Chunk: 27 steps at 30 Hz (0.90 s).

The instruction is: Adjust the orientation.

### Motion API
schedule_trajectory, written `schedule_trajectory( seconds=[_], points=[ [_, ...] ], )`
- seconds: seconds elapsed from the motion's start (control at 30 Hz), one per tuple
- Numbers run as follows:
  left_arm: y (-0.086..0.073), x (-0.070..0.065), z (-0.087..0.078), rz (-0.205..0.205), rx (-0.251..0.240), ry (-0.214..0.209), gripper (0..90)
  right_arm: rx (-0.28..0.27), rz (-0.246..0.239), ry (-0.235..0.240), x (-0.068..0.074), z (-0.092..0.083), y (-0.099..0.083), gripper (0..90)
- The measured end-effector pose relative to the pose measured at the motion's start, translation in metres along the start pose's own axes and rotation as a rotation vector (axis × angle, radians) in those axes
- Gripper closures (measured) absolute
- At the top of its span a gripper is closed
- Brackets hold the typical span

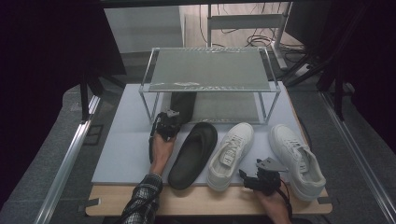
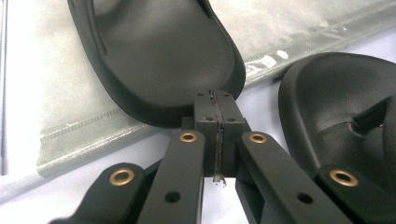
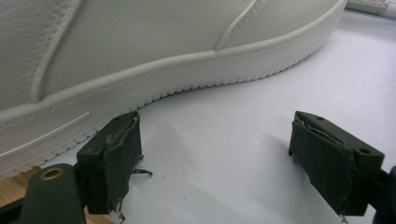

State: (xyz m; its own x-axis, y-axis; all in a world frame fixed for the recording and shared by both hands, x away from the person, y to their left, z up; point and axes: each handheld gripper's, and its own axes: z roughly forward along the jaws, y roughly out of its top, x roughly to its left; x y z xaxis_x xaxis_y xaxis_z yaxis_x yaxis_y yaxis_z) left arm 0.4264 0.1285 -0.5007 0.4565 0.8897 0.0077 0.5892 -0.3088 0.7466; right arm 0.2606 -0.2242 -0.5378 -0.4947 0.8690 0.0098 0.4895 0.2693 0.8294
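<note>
Right gripper (image 1: 247,178) is resting at the near table edge, jaws standing wide apart and holding nothing, just beside the left sneaker (image 1: 232,155); the right sneaker (image 1: 297,160) is lying on its other side. Left gripper (image 1: 166,127) is sitting farther in, jaws pressed fully together on nothing, their tips just at the heel of the slide (image 2: 163,60) that is lying on the rack's (image 1: 210,79) lower shelf. The second slide (image 1: 194,154) is lying on the mat (image 1: 126,149), between the left hand and the sneakers. Risk, as I judge it: closed jaws pushing the shelved slide could be skewing it or driving it too deep; pulling back carelessly could be nudging the mat slide. Grey-white mat is covering a wooden table (image 1: 187,200); the rack is standing at the mat's far side. Beyond, dark curtains are closing off the sides, with cables trailing on a pale floor.
</note>
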Motion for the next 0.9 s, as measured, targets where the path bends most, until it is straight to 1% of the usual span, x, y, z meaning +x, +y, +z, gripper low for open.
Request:
schedule_trajectory(
  seconds=[0.07,0.13,0.2,0.23,0.27,0.33,0.37,0.43,0.5,0.63,0.73,0.77,0.83,0.9],
  points=[
    [-0.001,0.001,-0.001,-0.01,-0.002,-0.006,89.8,0.0,0.0,0.0,0.0,0.0,0.0,17.0],
    [-0.003,0.001,-0.002,-0.016,-0.005,-0.022,89.8,0.0,-0.001,0.0,0.0,0.0,0.0,17.0],
    [-0.004,0.001,-0.004,-0.011,-0.005,-0.036,89.7,0.0,0.0,0.0,0.0,0.0,0.0,16.9],
    [-0.004,0.001,-0.004,-0.011,-0.005,-0.036,89.6,0.0,-0.001,0.0,0.0,0.0,0.0,17.0],
    [-0.006,-0.001,-0.007,-0.011,-0.012,-0.049,89.6,0.0,0.0,0.0,0.0,0.0,0.0,17.0],
    [-0.007,-0.001,-0.01,-0.01,-0.016,-0.055,89.3,0.0,0.0,0.0,0.0,0.0,0.0,17.0],
    [-0.008,-0.001,-0.014,-0.008,-0.023,-0.069,88.7,0.0,-0.001,0.0,0.0,0.0,0.0,16.9],
    [-0.01,-0.002,-0.017,-0.004,-0.027,-0.073,87.5,0.0,-0.001,0.0,0.0,0.0,0.0,17.0],
    [-0.013,-0.001,-0.024,-0.01,-0.038,-0.092,86.2,0.0,-0.001,0.0,0.0,0.0,0.0,17.0],
    [-0.017,0.001,-0.036,-0.02,-0.048,-0.112,84.1,0.002,-0.002,-0.001,0.0,0.0,0.0,16.9],
    [-0.02,0.001,-0.045,-0.016,-0.056,-0.124,83.0,0.003,-0.003,-0.001,0.0,0.0,0.0,17.0],
    [-0.02,0.001,-0.045,-0.016,-0.056,-0.124,82.5,0.003,-0.003,-0.001,0.0,0.0,0.0,17.0],
    [-0.023,0.001,-0.054,-0.011,-0.065,-0.153,81.3,0.002,-0.002,-0.001,0.0,0.0,0.0,16.9],
    [-0.025,0.0,-0.061,-0.003,-0.071,-0.163,80.3,0.003,-0.002,-0.001,0.0,0.0,0.0,16.9]
  ],
)
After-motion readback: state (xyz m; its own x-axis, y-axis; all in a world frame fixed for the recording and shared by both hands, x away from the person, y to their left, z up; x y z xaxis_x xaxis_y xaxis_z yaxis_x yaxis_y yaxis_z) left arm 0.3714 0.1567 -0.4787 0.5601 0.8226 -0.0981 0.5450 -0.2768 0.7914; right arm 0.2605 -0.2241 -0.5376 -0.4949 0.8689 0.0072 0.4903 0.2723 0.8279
